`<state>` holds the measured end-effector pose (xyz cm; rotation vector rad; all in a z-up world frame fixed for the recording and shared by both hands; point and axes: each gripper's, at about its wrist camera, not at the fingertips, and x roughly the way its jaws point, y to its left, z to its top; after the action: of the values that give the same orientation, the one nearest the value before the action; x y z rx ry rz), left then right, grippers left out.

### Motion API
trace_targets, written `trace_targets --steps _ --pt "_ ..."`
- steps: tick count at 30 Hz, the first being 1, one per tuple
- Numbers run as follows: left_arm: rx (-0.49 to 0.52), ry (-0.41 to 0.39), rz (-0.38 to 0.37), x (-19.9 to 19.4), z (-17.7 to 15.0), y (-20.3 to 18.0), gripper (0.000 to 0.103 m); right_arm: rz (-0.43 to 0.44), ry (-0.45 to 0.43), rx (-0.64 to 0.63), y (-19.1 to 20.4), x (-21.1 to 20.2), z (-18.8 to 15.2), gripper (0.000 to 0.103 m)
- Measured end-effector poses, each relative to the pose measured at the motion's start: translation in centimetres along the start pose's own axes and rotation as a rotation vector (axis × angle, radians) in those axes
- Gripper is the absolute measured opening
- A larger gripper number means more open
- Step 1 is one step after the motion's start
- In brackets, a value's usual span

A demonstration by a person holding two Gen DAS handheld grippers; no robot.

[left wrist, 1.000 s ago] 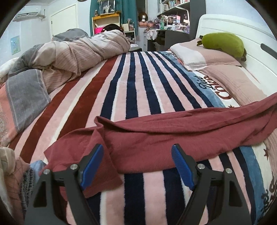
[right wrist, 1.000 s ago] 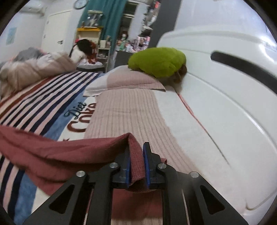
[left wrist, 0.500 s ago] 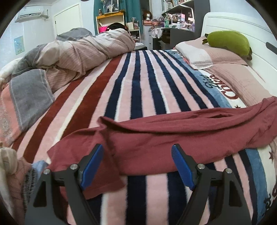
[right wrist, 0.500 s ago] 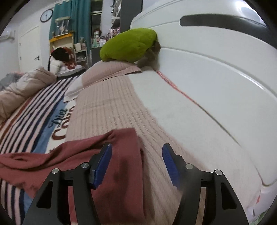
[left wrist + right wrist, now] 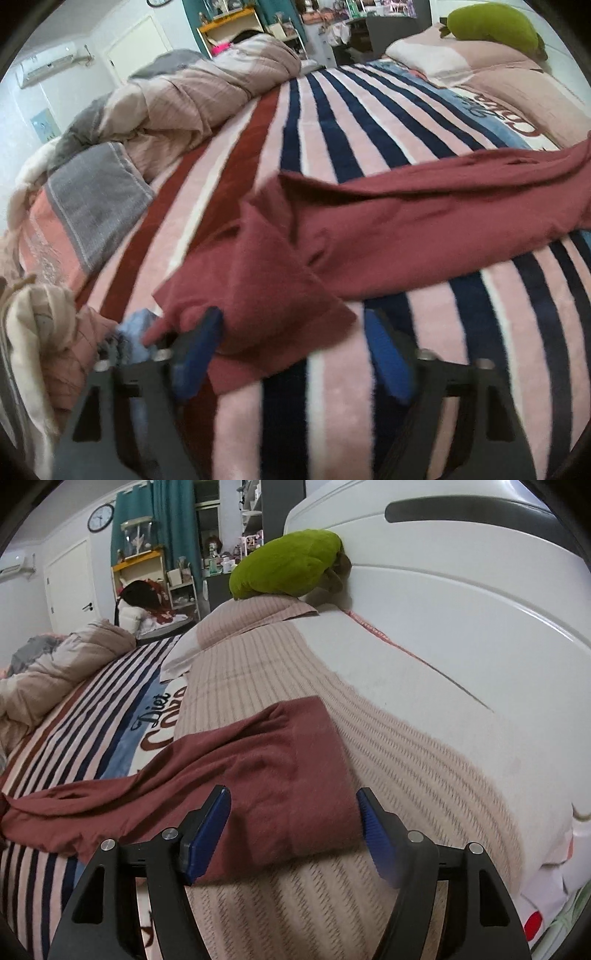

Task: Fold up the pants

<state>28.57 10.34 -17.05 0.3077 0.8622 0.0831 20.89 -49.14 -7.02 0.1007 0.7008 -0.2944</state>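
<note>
Nearby, rumpled duvet (image 5: 192, 92), green plush (image 5: 286, 565), pants (image 5: 406, 225) across blanket (image 5: 325, 125)

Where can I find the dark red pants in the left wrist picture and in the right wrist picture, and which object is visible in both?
Left wrist: the pants stretch from lower left to the right edge, across the striped blanket.
Right wrist: the pants run from the left edge to lower centre, one end between the open right claw fingers.
Shared landmark: the green plush toy on the pillow.
</note>
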Motion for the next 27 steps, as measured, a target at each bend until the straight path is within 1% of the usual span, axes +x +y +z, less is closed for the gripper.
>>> trace_targets --steps 1,3,5,7,10,13,14,15,16,17,18,19,20,22,23,24,25,27 --pt "-0.003 -0.004 0.012 0.0 0.3 0.3 0.024 -0.007 -0.003 0.004 0.1 -0.1 -0.2 0.066" --pt "-0.036 -0.009 0.018 0.2 1.0 1.4 0.007 -0.012 -0.008 0.016 0.0 -0.1 -0.4 0.066" --pt "-0.083 -0.029 0.023 0.4 1.8 2.6 0.004 -0.011 -0.015 0.046 -0.1 0.0 -0.5 0.067" --pt "-0.113 -0.054 0.059 0.6 2.5 3.6 0.004 -0.012 -0.016 0.068 -0.3 0.0 -0.5 0.067" --pt "-0.172 -0.089 0.075 0.1 3.2 4.9 0.005 -0.018 -0.022 0.078 -0.1 0.0 -0.1 0.067" --pt "-0.200 -0.109 0.139 0.1 4.3 6.3 0.005 -0.028 -0.030 0.071 0.6 -0.2 0.3 0.067" --pt "-0.210 -0.109 0.152 0.3 4.7 6.8 0.006 -0.027 -0.032 0.072 0.7 -0.2 0.4 0.067" --pt "-0.224 -0.105 0.168 0.6 5.2 7.4 0.015 -0.022 -0.034 0.074 0.9 -0.2 0.5 0.067" --pt "-0.246 -0.101 0.181 0.9 5.7 8.1 0.034 -0.015 -0.037 0.078 1.2 -0.3 0.6 0.068" --pt "-0.273 -0.108 0.192 0.6 6.0 8.6 0.044 -0.010 -0.038 0.077 1.5 -0.3 0.6 0.067" --pt "-0.285 -0.128 0.184 0.1 6.0 8.8 0.053 -0.006 -0.038 0.074 1.7 -0.3 0.5 0.067" --pt "-0.294 -0.168 0.140 -0.8 5.9 8.9 0.054 -0.001 -0.033 0.064 2.1 -0.4 0.4 0.067" --pt "-0.293 -0.187 0.071 -1.7 5.6 8.7 0.054 0.001 -0.028 0.056 2.4 -0.4 0.3 0.067" --pt "-0.272 -0.191 -0.101 -2.9 5.0 7.9 0.054 0.002 -0.023 0.051 2.7 -0.5 0.1 0.067" --pt "-0.244 -0.185 -0.184 -3.4 4.7 7.2 0.054 0.007 -0.021 0.057 2.8 -0.6 0.0 0.067" --pt "-0.210 -0.171 -0.234 -3.7 4.2 6.4 0.054 0.016 -0.018 0.065 2.9 -0.6 0.0 0.067" --pt "-0.189 -0.156 -0.254 -3.8 3.8 5.8 0.054 0.025 -0.014 0.072 2.9 -0.6 -0.1 0.067" --pt "-0.183 -0.102 -0.335 -3.3 2.7 4.9 0.054 0.041 -0.005 0.078 3.1 -0.6 -0.2 0.067"
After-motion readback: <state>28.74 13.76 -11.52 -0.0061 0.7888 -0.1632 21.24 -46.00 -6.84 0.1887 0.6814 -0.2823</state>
